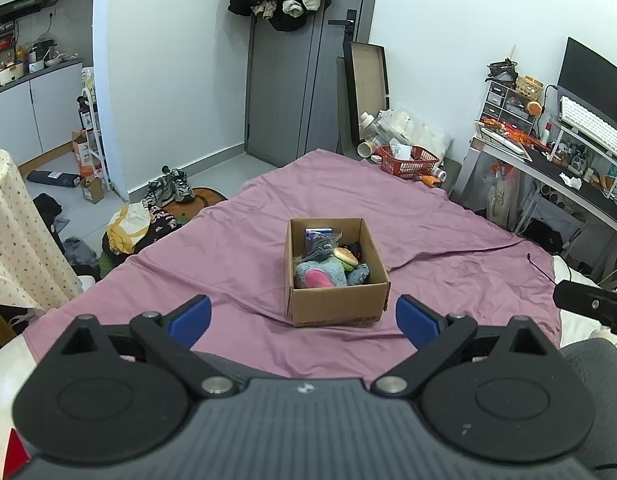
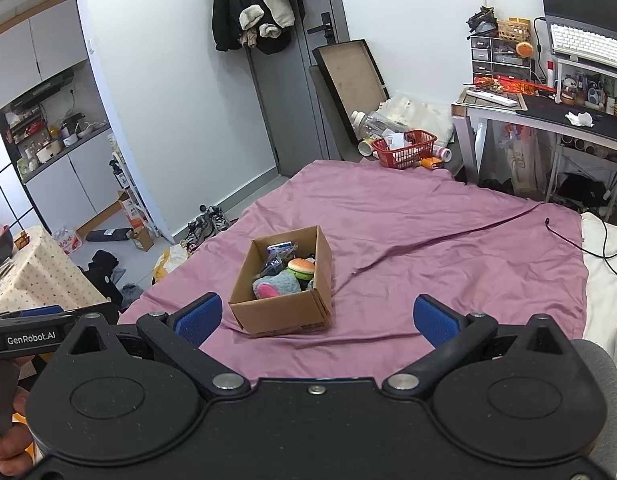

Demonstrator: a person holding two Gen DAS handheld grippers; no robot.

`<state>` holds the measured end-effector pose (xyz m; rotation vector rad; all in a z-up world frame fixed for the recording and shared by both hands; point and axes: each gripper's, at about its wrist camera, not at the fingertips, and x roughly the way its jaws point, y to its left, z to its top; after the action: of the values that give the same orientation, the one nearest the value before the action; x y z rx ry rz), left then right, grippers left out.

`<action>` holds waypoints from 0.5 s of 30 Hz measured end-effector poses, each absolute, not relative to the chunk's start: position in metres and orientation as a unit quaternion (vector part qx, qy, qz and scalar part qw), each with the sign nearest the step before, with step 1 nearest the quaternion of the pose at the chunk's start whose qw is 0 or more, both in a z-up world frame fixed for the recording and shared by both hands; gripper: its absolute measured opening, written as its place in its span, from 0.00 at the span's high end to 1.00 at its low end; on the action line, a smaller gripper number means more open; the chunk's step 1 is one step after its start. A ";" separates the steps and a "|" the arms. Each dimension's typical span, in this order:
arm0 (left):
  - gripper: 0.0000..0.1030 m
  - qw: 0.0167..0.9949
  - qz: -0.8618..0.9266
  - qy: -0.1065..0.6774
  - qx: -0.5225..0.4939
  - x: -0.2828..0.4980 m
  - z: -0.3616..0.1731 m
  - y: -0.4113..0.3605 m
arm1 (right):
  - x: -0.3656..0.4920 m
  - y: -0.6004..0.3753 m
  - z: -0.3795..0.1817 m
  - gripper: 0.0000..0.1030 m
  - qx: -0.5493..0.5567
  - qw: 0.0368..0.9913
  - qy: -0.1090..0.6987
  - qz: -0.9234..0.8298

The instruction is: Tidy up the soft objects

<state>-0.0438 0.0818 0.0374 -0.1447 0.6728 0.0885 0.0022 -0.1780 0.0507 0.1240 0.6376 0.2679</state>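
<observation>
An open cardboard box (image 1: 335, 304) stands on the purple bedsheet (image 1: 448, 232). Inside lie a blue-and-pink plush (image 1: 320, 274), a burger-shaped soft toy (image 1: 345, 257) and dark items behind them. The box also shows in the right wrist view (image 2: 282, 312), with the plush (image 2: 275, 286) and the burger toy (image 2: 301, 268). My left gripper (image 1: 304, 318) is open and empty, held back from the box's near side. My right gripper (image 2: 317, 318) is open and empty, near the box's right front corner.
A red basket (image 1: 408, 160) sits at the bed's far end beside bottles and a leaning frame (image 1: 366, 88). A desk (image 1: 568, 172) stands at the right. A clothed table (image 1: 12, 232), clothes and shoes (image 1: 172, 188) lie on the left floor. White bedding (image 2: 604, 264) is at right.
</observation>
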 end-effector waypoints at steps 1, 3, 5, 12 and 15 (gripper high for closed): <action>0.05 0.940 0.043 0.330 -0.071 -0.044 0.037 0.082 | 0.002 -0.178 0.051 0.00 0.060 0.939 0.312 0.131; 0.05 0.940 0.041 0.330 -0.071 -0.044 0.038 0.082 | 0.002 -0.178 0.051 0.00 0.060 0.939 0.313 0.132; 0.05 0.940 0.040 0.331 -0.072 -0.043 0.038 0.080 | 0.002 -0.177 0.051 0.00 0.058 0.939 0.311 0.133; 0.05 0.940 0.037 0.331 -0.069 -0.041 0.036 0.079 | 0.001 -0.178 0.051 0.00 0.055 0.940 0.311 0.132; 0.05 0.940 0.036 0.333 -0.067 -0.040 0.034 0.078 | 0.001 -0.177 0.050 0.00 0.055 0.940 0.311 0.132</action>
<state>-0.0403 0.0781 0.0344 -0.1372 0.6790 0.0736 0.0008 -0.1771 0.0504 0.1132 0.6350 0.2693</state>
